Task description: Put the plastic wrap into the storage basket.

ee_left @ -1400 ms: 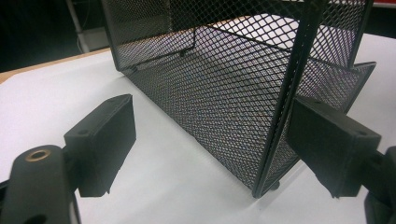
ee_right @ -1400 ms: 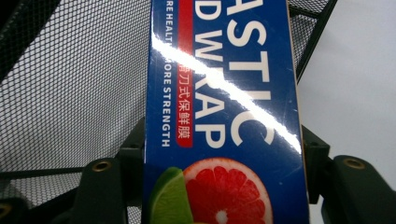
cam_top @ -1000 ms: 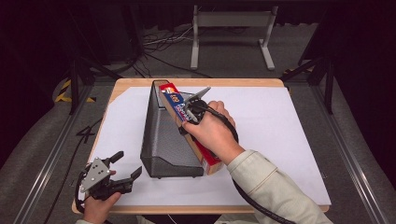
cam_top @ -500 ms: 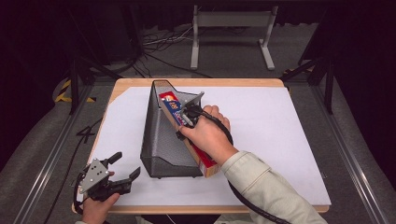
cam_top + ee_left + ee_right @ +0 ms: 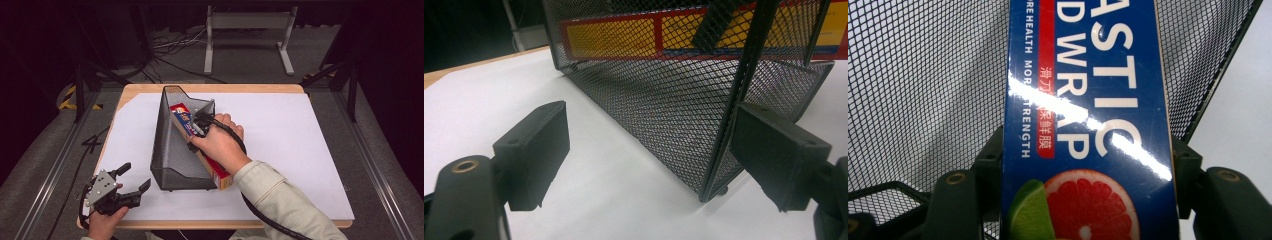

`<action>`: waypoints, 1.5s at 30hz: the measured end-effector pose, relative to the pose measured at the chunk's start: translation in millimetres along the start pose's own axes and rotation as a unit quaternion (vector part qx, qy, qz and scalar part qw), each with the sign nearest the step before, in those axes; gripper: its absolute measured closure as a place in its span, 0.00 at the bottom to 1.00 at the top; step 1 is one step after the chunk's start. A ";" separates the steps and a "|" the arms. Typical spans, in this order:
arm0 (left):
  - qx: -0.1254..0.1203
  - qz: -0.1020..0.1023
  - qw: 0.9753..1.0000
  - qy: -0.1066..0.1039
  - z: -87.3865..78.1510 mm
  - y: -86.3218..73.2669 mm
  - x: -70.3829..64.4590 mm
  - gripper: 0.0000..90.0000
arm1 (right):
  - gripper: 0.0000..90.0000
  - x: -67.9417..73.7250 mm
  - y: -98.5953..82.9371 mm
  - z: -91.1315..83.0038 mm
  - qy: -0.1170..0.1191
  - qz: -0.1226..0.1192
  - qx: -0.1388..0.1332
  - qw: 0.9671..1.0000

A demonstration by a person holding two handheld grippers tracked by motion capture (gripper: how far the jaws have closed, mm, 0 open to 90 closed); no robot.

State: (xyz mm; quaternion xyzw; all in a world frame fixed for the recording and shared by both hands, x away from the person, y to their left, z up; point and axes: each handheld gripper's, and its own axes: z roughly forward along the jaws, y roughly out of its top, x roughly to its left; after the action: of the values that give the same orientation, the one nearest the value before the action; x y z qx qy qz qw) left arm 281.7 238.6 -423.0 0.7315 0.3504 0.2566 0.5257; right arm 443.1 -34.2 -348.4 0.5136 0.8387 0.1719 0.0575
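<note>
A long plastic wrap box [image 5: 200,147], blue and red with a grapefruit picture [image 5: 1088,115], lies slanted with its far end inside a black wire mesh file holder [image 5: 172,150] on the white table. My right gripper [image 5: 199,123] is shut on the box, a jaw pressed to each long side, with mesh [image 5: 923,85] behind it. At the table's near left corner my left gripper [image 5: 134,179] stands open, nothing between its jaws, pointing at the holder's near corner [image 5: 719,165]. Through the mesh there, the box's red and yellow side [image 5: 634,37] shows.
The white sheet [image 5: 300,150] covers a wooden tabletop [image 5: 235,89] with open room right of the holder. A metal stand [image 5: 247,37] and cables lie on the floor beyond the far edge. Rails [image 5: 385,165] run along both sides.
My right hand has pushed the box further left and down into the mesh holder. The left gripper has stayed put and open.
</note>
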 end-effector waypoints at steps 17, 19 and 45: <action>0.002 0.000 1.000 0.001 -0.5 0.2 -0.2 0.19 | 0.44 -0.1 6.7 7.9 -0.012 -0.015 0.024 1.000; 0.002 0.001 1.000 0.001 -0.7 0.3 -0.2 0.19 | 0.43 -0.4 6.6 7.9 -0.012 -0.016 0.025 1.000; -0.001 -0.004 1.000 0.006 -3.4 -1.5 0.5 0.19 | 0.20 -7.2 -5.5 -44.8 0.036 -0.063 -0.118 0.990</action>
State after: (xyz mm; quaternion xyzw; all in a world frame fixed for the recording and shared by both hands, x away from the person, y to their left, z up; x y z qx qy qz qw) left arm 279.2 241.3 -423.3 0.7279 0.3562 0.2597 0.5252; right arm 429.6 -53.1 -308.9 0.4424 0.8450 0.2841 0.0979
